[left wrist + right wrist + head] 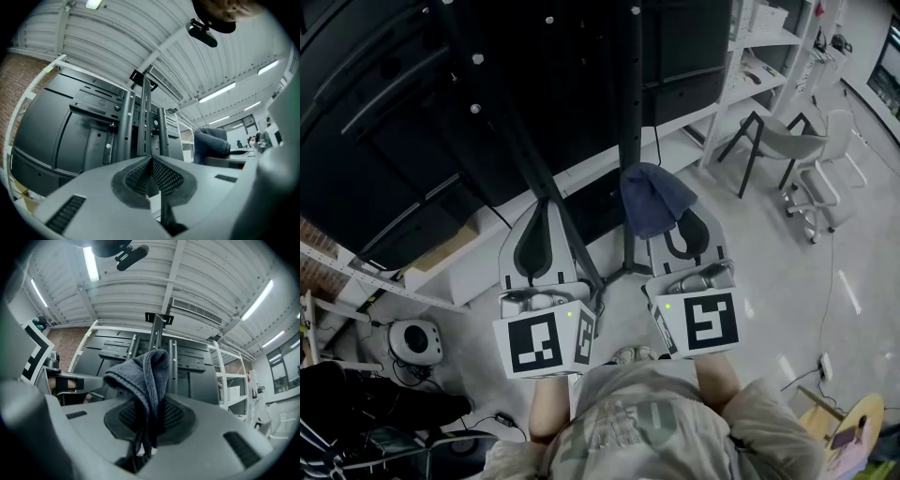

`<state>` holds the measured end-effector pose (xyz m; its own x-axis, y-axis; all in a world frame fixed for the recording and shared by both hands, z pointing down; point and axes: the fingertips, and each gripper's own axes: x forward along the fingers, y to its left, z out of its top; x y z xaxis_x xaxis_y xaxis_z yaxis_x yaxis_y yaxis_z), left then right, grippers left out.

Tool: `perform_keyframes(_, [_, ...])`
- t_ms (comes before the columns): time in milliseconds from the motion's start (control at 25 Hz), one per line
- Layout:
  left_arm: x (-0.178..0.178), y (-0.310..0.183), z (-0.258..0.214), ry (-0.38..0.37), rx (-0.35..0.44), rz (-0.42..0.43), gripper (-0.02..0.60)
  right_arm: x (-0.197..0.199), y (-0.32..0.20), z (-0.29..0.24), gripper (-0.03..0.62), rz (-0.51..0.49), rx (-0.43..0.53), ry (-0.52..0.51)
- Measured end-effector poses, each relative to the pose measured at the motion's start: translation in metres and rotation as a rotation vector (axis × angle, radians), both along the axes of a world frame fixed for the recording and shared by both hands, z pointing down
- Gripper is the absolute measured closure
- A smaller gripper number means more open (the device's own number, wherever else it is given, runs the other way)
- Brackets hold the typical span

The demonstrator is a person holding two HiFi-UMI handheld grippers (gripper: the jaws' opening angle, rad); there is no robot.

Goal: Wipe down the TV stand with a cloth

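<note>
The black TV stand [628, 122] rises in front of me, its upright columns [145, 122] bolted behind large black screens [384, 122]. A blue-grey cloth [652, 197] is pinched in my right gripper [680, 230] and droops over its tips, close to the stand's central pole. From the right gripper view the cloth [145, 371] folds over the shut jaws, with the stand's column [157, 333] behind. My left gripper [547, 202] is held beside it, left of the pole, jaws shut and empty [151, 158]. The cloth [211, 143] shows at its right.
White shelving [750, 75] runs along the right wall. A grey chair [787, 141] and a white chair [830, 178] stand on the floor beyond. A round white device [417, 339] lies at the lower left, a round wooden table [853, 422] at the lower right.
</note>
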<state>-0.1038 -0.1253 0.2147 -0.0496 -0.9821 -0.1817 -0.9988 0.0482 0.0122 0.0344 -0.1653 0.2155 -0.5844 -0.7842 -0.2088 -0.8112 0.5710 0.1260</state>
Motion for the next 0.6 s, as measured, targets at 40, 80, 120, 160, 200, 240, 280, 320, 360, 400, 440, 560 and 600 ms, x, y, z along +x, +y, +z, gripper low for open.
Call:
perform_keyframes(40, [-0.0005,-0.0005,-0.0002,0.005,0.001,0.003,0.566,-0.0005,-0.0006,0.0000,0.537,-0.001,-0.003,-0.004])
perform_keyframes(80, [-0.0008,-0.0008,-0.0006,0.005,0.003,0.003,0.566,-0.0007,-0.0010,-0.0002,0.536,-0.001,-0.005,-0.007])
perform_keyframes(120, [-0.0007,-0.0010,-0.0013,0.002,0.005,0.002,0.566,-0.0004,-0.0014,-0.0005,0.536,0.002,-0.002,-0.006])
perform_keyframes(160, [-0.0005,-0.0012,-0.0019,-0.001,0.007,0.003,0.566,0.0000,-0.0020,-0.0007,0.536,0.008,0.003,-0.001])
perform_keyframes(200, [-0.0002,-0.0013,-0.0023,-0.003,0.009,0.004,0.566,0.0004,-0.0027,-0.0006,0.537,0.014,0.008,0.004])
perform_keyframes(240, [-0.0002,-0.0015,-0.0023,-0.004,0.010,0.004,0.566,0.0006,-0.0036,-0.0001,0.537,0.019,0.009,0.008])
perform_keyframes(280, [-0.0007,-0.0017,-0.0018,-0.005,0.009,0.004,0.566,0.0005,-0.0045,0.0009,0.537,0.019,0.006,0.009])
perform_keyframes(320, [-0.0016,-0.0020,-0.0012,-0.006,0.008,0.003,0.566,0.0001,-0.0054,0.0021,0.537,0.018,0.000,0.007])
perform_keyframes(360, [-0.0029,-0.0022,-0.0006,-0.005,0.008,0.001,0.566,-0.0005,-0.0062,0.0031,0.537,0.017,-0.006,0.004])
perform_keyframes(400, [-0.0042,-0.0024,-0.0004,-0.004,0.008,-0.001,0.566,-0.0009,-0.0068,0.0035,0.537,0.017,-0.010,0.002])
perform_keyframes(440, [-0.0055,-0.0024,-0.0005,-0.002,0.009,-0.003,0.566,-0.0010,-0.0073,0.0034,0.537,0.018,-0.010,0.001])
perform_keyframes(560, [-0.0082,-0.0024,-0.0018,0.000,0.012,-0.009,0.566,-0.0005,-0.0084,0.0020,0.537,0.023,-0.007,-0.002])
perform_keyframes(600, [-0.0089,-0.0025,-0.0022,0.001,0.013,-0.010,0.566,-0.0004,-0.0087,0.0016,0.537,0.024,-0.007,-0.003])
